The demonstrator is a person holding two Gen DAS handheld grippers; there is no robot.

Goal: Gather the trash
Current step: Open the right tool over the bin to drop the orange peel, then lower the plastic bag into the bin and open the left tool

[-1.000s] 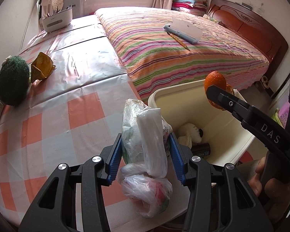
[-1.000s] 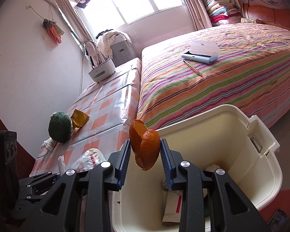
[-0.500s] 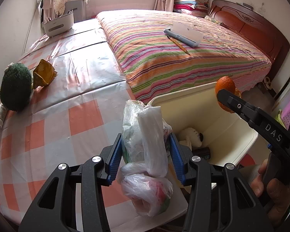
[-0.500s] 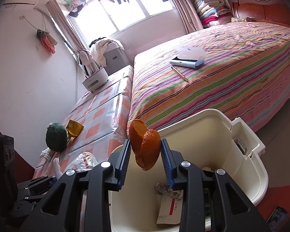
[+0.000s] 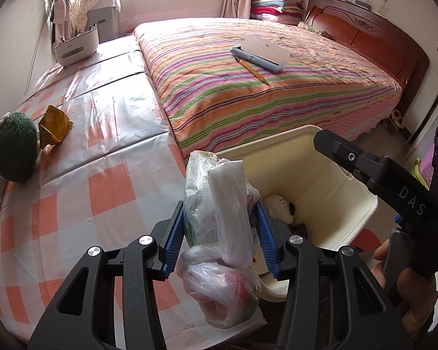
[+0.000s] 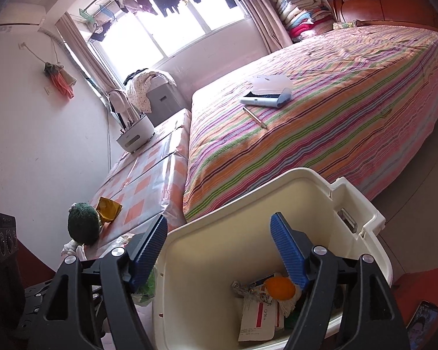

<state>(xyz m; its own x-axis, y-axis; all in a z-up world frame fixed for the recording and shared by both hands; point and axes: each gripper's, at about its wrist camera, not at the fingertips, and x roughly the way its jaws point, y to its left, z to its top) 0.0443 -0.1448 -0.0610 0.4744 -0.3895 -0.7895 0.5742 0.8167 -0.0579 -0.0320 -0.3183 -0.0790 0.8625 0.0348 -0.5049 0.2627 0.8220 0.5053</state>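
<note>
Orange peel [image 6: 279, 288] is in the bin now: a rounded, bright orange piece lying on top of the rubbish at the bottom, against crumpled paper and a white carton with red print [image 6: 258, 318]. My right gripper [image 6: 219, 233] has just been opening; jaws stand wide apart above the bin mouth, nothing between the blue ribbed pads [image 6: 287, 248].

Bin [image 6: 362, 215] is cream plastic, rectangular, open top, with a handle recess in the far wall. From the left wrist view I see a white soft toy with a dark patch [image 5: 279, 207] down inside it as well.

Left gripper [image 5: 220, 233] is clamped on a bundle of plastic bags [image 5: 219, 213]: thin, translucent, crumpled white film, a rolled strip standing up between the pads, a knotted lump with pinkish and green contents hanging below the jaws. The bundle sits over the near edge of the table [image 5: 108, 180], just beside the bin rim.

Table has a glossy orange-and-white checked cover. Well away on it: a dark green fuzzy ball-shaped thing [image 5: 14, 154] touching a crumpled yellow-brown wrapper [image 5: 54, 125]. A white holder [image 5: 76, 45] stands at the far end.

Striped bed [image 5: 262, 93] beyond, with a grey-blue case [image 5: 258, 58] and a pencil [image 5: 252, 71] on it. My right hand [image 5: 408, 288] is on the right gripper's handle at the lower right of the left wrist view.
</note>
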